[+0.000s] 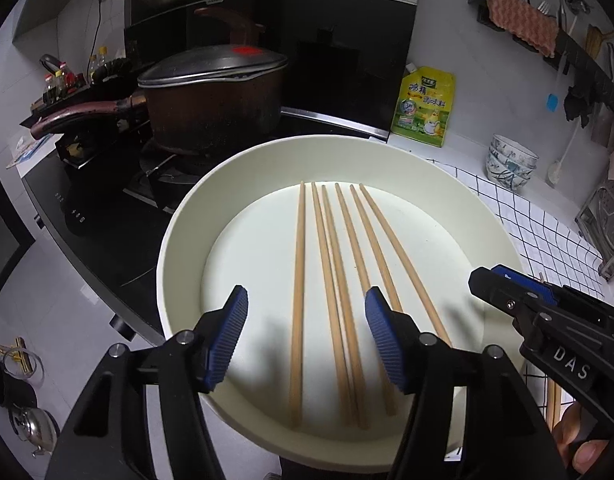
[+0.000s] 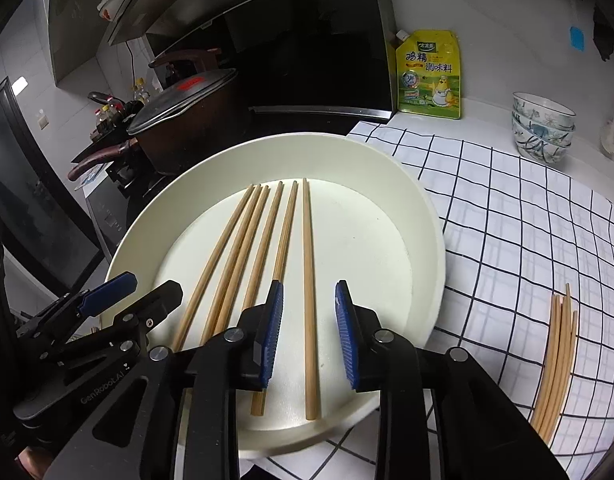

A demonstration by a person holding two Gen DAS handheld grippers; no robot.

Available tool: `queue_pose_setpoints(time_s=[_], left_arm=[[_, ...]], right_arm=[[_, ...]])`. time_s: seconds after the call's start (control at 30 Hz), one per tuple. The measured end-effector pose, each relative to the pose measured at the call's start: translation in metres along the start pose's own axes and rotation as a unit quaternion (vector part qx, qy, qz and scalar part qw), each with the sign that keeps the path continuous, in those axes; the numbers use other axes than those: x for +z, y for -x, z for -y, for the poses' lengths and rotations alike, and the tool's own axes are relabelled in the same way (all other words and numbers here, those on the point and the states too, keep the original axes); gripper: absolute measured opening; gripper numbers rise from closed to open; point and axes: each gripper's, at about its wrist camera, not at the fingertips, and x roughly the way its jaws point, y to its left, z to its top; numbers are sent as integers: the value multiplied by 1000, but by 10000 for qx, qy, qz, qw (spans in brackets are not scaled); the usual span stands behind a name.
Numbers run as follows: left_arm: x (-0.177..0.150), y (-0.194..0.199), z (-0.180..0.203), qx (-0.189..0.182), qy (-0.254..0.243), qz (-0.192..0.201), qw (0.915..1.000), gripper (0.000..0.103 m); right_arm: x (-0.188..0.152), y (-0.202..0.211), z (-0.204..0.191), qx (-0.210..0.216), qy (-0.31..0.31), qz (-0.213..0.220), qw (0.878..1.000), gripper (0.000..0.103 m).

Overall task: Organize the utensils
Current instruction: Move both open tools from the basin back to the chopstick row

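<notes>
**Chopsticks on plate, sorting in progress**

Item: six wooden chopsticks (image 1: 335, 280), lying roughly parallel and fanned on a cream round plate (image 1: 179, 240), narrow ends away from the cameras. The plate sits partly on a checked cloth (image 2: 507, 220) beside the stove.

Further stock: a loose bundle of chopsticks (image 2: 555, 364) on the cloth, right of the plate, apparently awaiting placement.

Left gripper (image 1: 303, 340): jaws wide apart, empty, hovering over the near ends of the left sticks.

Right gripper (image 2: 309, 336): jaws parted, holding nothing, straddling the rightmost chopstick (image 2: 309, 280), probably to straighten or seize it.

Background: lidded pot (image 1: 215, 96), yellow seasoning pouch (image 2: 429, 76), stacked bowls (image 2: 543, 128).
</notes>
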Motion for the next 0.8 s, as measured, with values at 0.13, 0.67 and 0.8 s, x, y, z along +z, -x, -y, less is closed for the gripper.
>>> queue_pose_setpoints(time_s=[0.13, 0.67, 0.8], left_arm=[[-2, 7, 4, -44, -20, 22, 10000, 61], [-30, 31, 44, -322, -201, 67, 9993, 81], [-38, 37, 59, -378, -284, 90, 9988, 85]], right_arm=[[-2, 13, 2, -54, 2, 108, 9999, 28], [-45, 58, 51, -362, -354, 341, 9981, 43], [-58, 72, 68, -508, -443, 416, 9969, 48]])
